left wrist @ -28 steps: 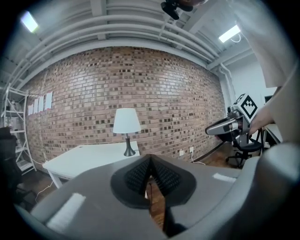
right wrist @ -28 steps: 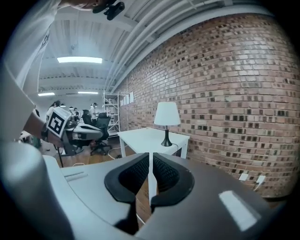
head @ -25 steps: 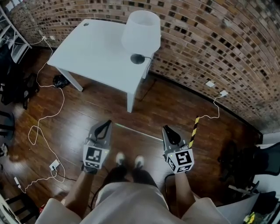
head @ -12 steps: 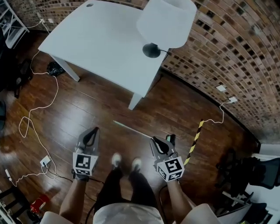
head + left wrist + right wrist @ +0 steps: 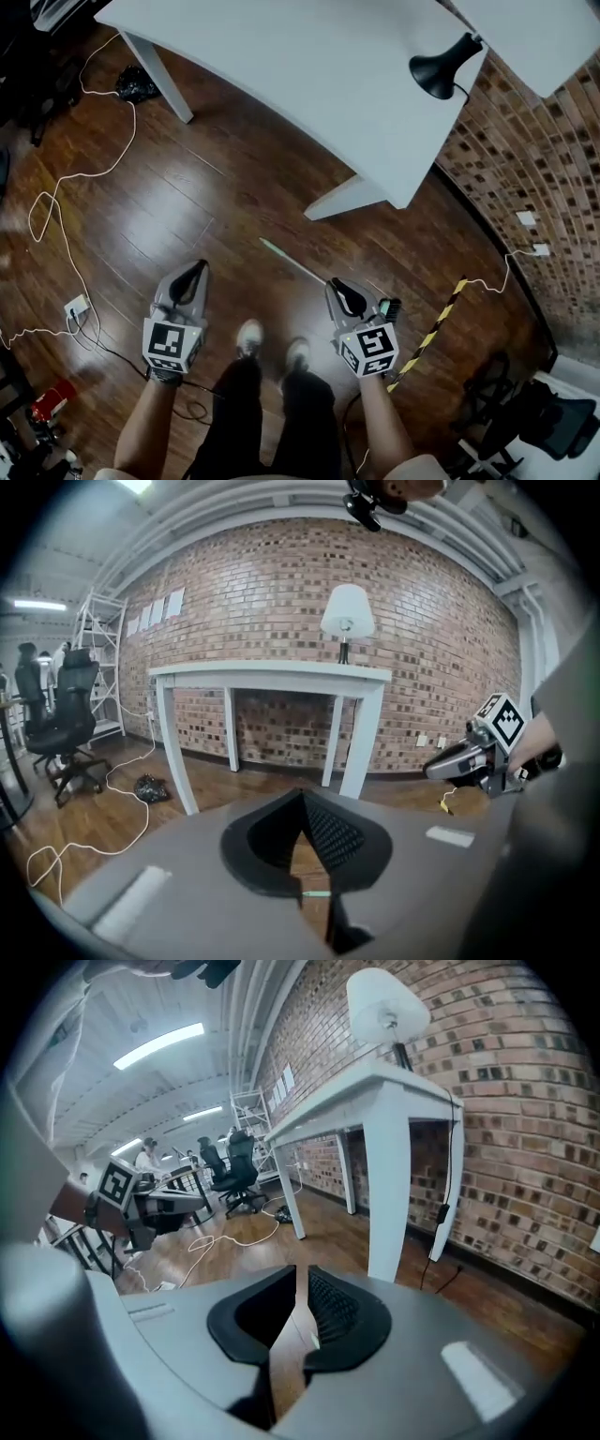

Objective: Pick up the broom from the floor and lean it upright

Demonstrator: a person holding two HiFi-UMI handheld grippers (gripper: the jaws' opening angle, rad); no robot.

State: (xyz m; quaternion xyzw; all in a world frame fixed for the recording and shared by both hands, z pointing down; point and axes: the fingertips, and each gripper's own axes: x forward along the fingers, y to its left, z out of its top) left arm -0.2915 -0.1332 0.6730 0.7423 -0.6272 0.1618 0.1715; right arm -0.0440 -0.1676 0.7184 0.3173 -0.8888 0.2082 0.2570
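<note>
Two grippers are hanging low over the wooden floor [image 5: 234, 187], and we are holding one in each hand, on either side of our shoes [image 5: 249, 337]. We are pointing the left gripper [image 5: 191, 270] forward and down, well apart from the broom; its jaws are lying together at the tips, with nothing between them and only a wedge of floorboard showing behind the tips. We are aiming the right gripper [image 5: 339, 285] the same way, and its jaws have just been opening: they are standing a narrow slit apart, with bare floor showing through the gap and nothing in it. The broom [image 5: 292, 261] is lying flat on the floor ahead of our shoes, its thin pale handle running aslant from near the closest leg of the white table [image 5: 309, 84] towards the right gripper, where its near end is passing out of sight under the gripper's tips; we cannot tell whether they are touching it. Just beside that gripper a small dark thing [image 5: 388, 307] with a green patch is lying, and we cannot make out what it is. Beyond it a yellow-and-black striped bar [image 5: 433, 330] is lying towards the floor's edge under the brick wall [image 5: 534, 159]. A black lamp [image 5: 436, 75] is standing at the tabletop's corner by the wall, and a white cable [image 5: 66, 225] is snaking over the floor's left side.
</note>
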